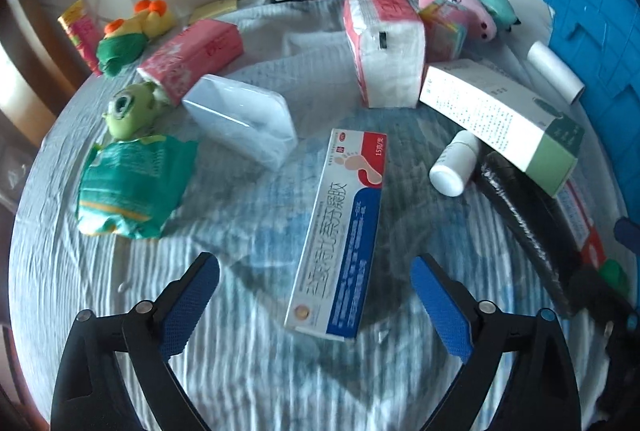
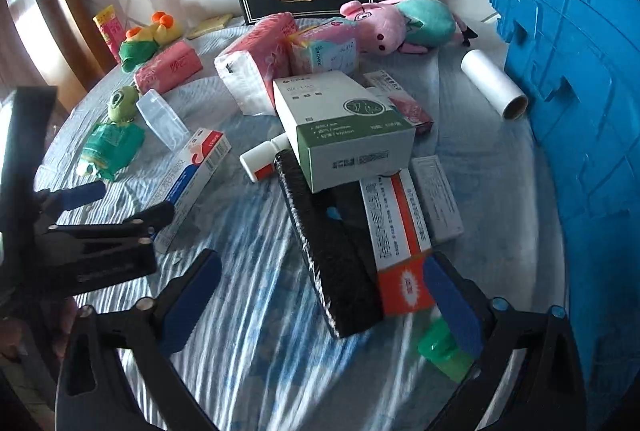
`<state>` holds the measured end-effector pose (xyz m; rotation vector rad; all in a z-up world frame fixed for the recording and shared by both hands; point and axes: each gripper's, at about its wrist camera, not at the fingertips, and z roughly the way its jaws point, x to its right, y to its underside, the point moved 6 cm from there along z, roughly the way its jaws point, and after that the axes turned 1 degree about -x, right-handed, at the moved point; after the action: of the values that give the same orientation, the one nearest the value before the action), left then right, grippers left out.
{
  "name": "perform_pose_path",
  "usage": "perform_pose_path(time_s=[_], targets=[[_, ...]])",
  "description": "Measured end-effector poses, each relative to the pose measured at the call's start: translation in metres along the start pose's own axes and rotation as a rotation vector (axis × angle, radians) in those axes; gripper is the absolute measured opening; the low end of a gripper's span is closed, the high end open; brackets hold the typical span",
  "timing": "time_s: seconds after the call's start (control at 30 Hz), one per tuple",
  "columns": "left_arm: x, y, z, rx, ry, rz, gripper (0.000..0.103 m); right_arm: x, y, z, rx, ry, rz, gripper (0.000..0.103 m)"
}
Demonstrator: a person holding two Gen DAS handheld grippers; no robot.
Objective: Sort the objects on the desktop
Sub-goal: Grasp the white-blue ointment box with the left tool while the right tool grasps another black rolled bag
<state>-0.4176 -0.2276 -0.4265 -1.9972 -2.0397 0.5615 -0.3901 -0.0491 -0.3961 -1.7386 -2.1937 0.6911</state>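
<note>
A long white, red and blue ointment box (image 1: 340,231) lies at centre frame on the blue-white cloth (image 1: 248,363), between the spread, empty jaws of the left gripper (image 1: 316,271), while the right gripper (image 2: 320,283), likewise spread, straddles a black brush (image 2: 328,243) and an orange-white box (image 2: 400,243).

Soft daylight, fisheye-bent edges, slight motion blur.
</note>
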Motion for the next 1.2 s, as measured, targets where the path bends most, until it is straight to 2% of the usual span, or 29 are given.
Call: perform_pose_path(time_s=[0.03,0.1,0.23,0.37,0.47,0.6,0.73,0.8,0.83,0.87,0.9,0.97,1.0,1.1,1.17,1.2], targets=[[0.001,-0.001,0.006,-0.008,0.004,0.002,0.092,-0.001,-0.003,0.003,0.004,0.003,-0.005,0.065],[0.002,-0.002,0.014,-0.021,0.018,0.000,0.091,-0.004,-0.007,0.011,-0.006,-0.007,-0.009,0.049],[0.008,-0.006,0.025,-0.033,0.039,0.007,0.091,-0.012,-0.010,0.030,-0.039,-0.028,-0.037,0.048],[0.014,-0.010,0.035,-0.045,0.055,0.015,0.091,-0.012,-0.011,0.048,-0.067,0.020,-0.055,0.048],[0.016,-0.013,0.036,-0.029,0.069,0.008,0.091,-0.006,-0.011,0.059,-0.089,0.023,-0.040,0.048],[0.012,-0.014,0.040,-0.048,0.098,-0.061,0.094,-0.007,-0.008,0.070,-0.110,0.018,-0.049,0.048],[0.012,-0.014,0.039,-0.041,0.094,-0.055,0.093,-0.005,-0.008,0.073,-0.109,0.009,-0.032,0.048],[0.014,-0.014,0.037,-0.031,0.100,-0.053,0.089,-0.003,-0.008,0.074,-0.109,-0.003,-0.018,0.048],[0.015,-0.013,0.034,-0.022,0.101,-0.051,0.081,-0.003,-0.008,0.074,-0.109,-0.009,-0.017,0.048],[0.017,-0.012,0.031,-0.012,0.105,-0.045,0.067,-0.003,-0.008,0.074,-0.110,-0.014,-0.016,0.049],[0.019,-0.011,0.028,-0.005,0.107,-0.039,0.060,-0.003,-0.008,0.074,-0.111,-0.020,-0.016,0.053],[0.022,-0.010,0.024,-0.002,0.110,-0.033,0.040,-0.009,-0.008,0.076,-0.116,-0.038,-0.029,0.064],[0.022,-0.009,0.023,0.000,0.111,-0.033,0.040,-0.011,-0.008,0.076,-0.118,-0.045,-0.034,0.071],[0.021,-0.005,0.021,-0.005,0.112,-0.043,0.039,-0.013,-0.006,0.077,-0.115,-0.037,-0.032,0.073],[0.019,-0.002,0.019,-0.008,0.115,-0.054,0.039,-0.011,-0.005,0.075,-0.109,0.007,-0.047,0.063],[0.018,0.001,0.016,-0.003,0.115,-0.058,0.039,-0.009,-0.004,0.074,-0.106,0.029,-0.055,0.043]])
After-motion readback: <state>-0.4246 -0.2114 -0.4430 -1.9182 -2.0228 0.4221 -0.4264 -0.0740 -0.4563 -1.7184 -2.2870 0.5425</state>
